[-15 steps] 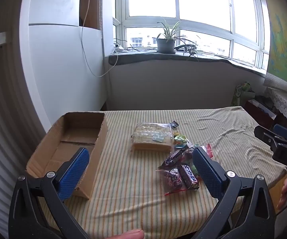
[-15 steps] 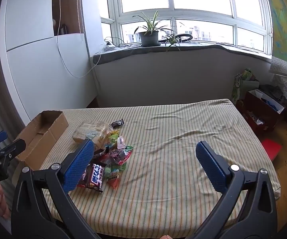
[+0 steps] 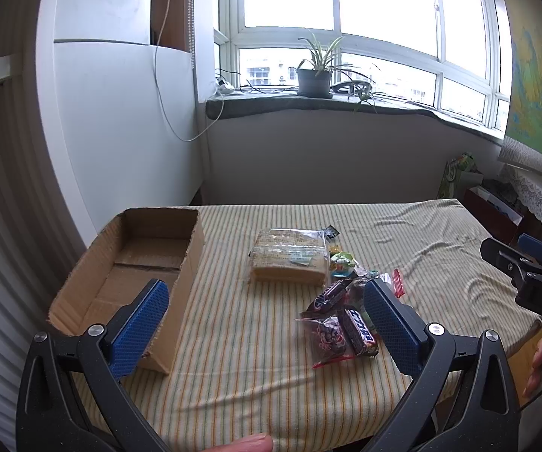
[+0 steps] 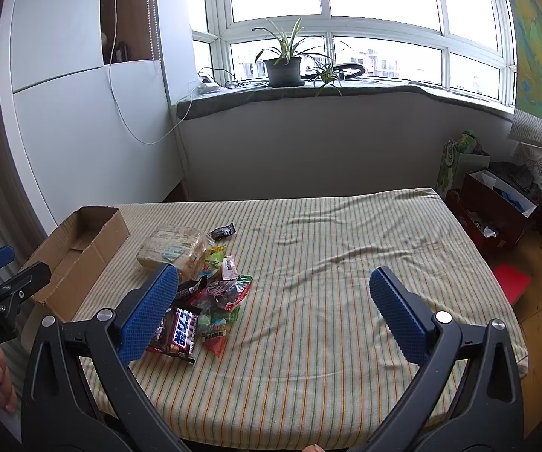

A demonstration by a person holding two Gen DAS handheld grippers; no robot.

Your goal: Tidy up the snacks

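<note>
A heap of wrapped snacks (image 3: pixel 342 316) (image 4: pixel 203 305) lies on a striped cloth over the table (image 3: pixel 255 339) (image 4: pixel 327 301). Behind it rests a clear bag of pale biscuits (image 3: pixel 289 256) (image 4: pixel 173 246). At the table's left end stands an open brown cardboard box (image 3: pixel 139 263) (image 4: pixel 78 252) with nothing inside. My left gripper (image 3: pixel 265 318) hovers open over the near edge, between box and heap. My right gripper (image 4: pixel 271 309) is open over the cloth, its left finger in front of the heap. Neither holds anything.
White cabinet panels (image 3: pixel 120 120) rise just left of the box. A windowsill with a potted plant (image 4: pixel 282 60) runs behind the table. Bags and a red box (image 4: pixel 493 214) sit on the floor to the right. The cloth's right half (image 4: pixel 365 245) is rumpled.
</note>
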